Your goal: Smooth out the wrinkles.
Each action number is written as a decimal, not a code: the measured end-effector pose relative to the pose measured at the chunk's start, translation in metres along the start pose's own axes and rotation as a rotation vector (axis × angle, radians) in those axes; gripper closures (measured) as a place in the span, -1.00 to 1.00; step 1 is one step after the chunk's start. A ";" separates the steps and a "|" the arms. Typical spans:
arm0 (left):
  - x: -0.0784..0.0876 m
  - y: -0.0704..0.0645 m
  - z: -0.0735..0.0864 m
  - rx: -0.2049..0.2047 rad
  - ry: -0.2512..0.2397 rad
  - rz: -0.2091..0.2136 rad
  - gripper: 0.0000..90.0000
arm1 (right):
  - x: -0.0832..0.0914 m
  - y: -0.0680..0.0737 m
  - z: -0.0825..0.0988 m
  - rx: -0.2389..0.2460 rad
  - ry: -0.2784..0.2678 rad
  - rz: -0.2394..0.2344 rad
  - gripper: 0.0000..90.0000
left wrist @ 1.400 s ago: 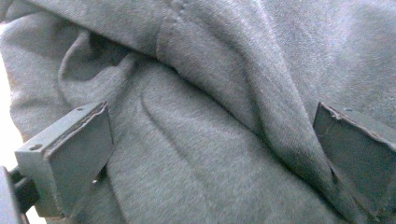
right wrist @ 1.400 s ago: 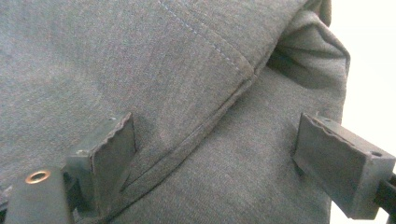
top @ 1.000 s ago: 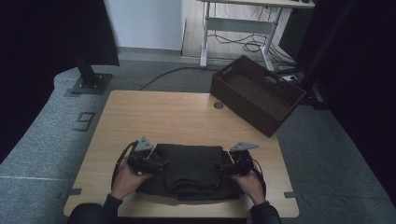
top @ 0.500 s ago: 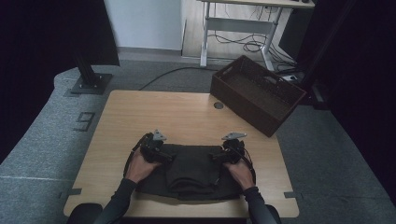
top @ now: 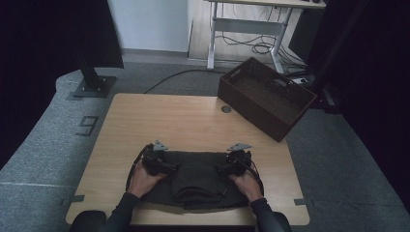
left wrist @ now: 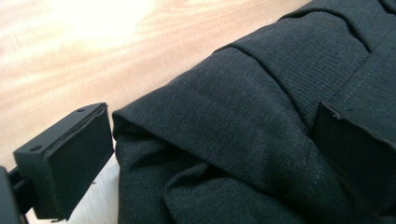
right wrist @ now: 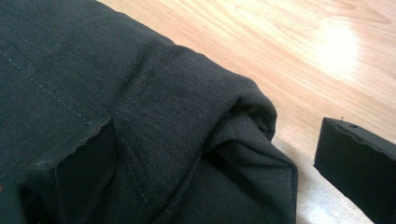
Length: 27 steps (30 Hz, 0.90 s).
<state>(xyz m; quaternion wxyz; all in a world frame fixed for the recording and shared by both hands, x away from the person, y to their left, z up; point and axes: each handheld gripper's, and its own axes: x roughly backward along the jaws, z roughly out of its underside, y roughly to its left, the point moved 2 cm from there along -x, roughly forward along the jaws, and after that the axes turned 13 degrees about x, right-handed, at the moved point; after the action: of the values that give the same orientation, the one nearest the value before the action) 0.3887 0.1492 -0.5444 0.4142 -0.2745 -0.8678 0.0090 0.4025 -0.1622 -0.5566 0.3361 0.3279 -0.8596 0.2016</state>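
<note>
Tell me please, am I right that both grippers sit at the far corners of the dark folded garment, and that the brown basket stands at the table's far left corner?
Not quite: the high view shows the brown basket at the table's far right corner. The rest holds.

Matt, finely woven dark cloth garment [left wrist: 261, 116] lies on a smooth, faintly glossy wooden table [top: 183, 121].

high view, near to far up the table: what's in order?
Dark folded garment at the near edge → left tool and right tool, level with each other at its far corners → bare wooden table → round grommet → brown basket.
</note>
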 end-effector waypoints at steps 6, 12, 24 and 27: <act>0.015 0.002 0.025 0.040 -0.033 0.041 -1.00 | 0.005 0.017 0.003 0.017 -0.008 -0.029 -1.00; 0.026 -0.004 0.035 0.008 -0.036 0.020 -1.00 | 0.012 0.033 0.007 0.034 -0.009 -0.028 -1.00; 0.037 -0.014 0.050 0.008 -0.033 0.029 -1.00 | 0.021 0.043 0.015 0.030 -0.005 -0.065 -1.00; 0.040 -0.018 0.054 0.003 -0.029 0.034 -1.00 | 0.025 0.046 0.017 0.037 -0.001 -0.067 -1.00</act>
<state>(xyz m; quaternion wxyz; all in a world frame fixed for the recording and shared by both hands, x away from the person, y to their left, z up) 0.3207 0.1648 -0.5471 0.4018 -0.2885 -0.8688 0.0211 0.3490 -0.1502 -0.5563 0.3361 0.3629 -0.8444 0.2060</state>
